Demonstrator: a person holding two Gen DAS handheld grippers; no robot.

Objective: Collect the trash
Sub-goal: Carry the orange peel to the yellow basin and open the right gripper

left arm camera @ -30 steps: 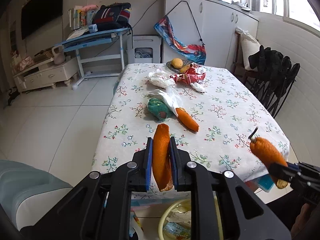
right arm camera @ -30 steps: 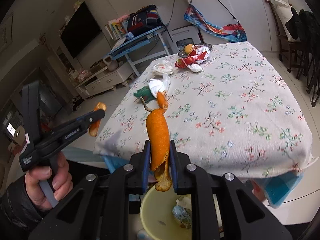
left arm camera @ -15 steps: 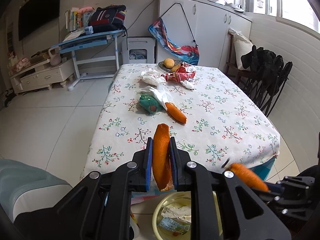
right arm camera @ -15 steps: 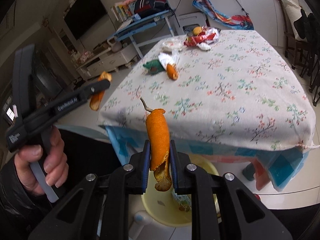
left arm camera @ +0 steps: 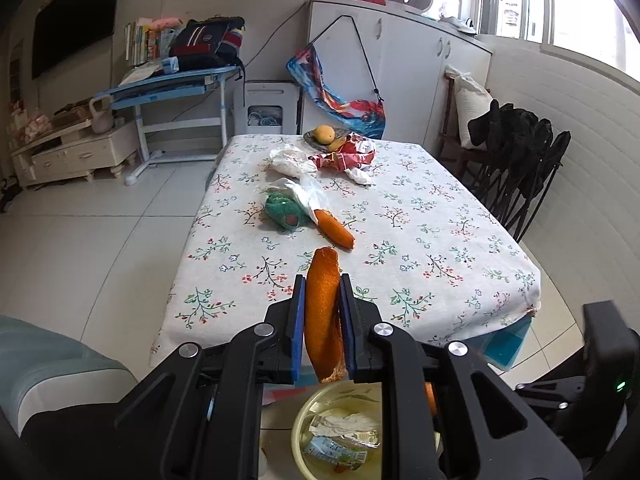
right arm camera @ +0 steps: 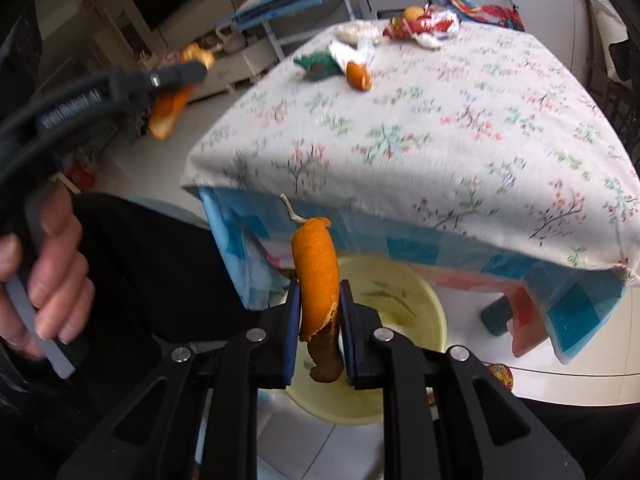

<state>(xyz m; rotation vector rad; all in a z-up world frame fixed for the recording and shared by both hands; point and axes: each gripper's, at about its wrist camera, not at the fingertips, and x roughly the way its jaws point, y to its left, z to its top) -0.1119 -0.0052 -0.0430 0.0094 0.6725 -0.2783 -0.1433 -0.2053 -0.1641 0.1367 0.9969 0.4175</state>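
Over the yellow bin (right arm camera: 416,300), your right hand-held gripper (right arm camera: 319,320) pinches an orange peel (right arm camera: 316,276); your left hand-held gripper (left arm camera: 322,320) clamps another peel (left arm camera: 323,312).

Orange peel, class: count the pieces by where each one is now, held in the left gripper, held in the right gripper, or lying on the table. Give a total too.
Held in the left gripper: 1, the left peel
Held in the right gripper: 1, the stemmed peel
Lying on the table: 1, the table peel
Total: 3
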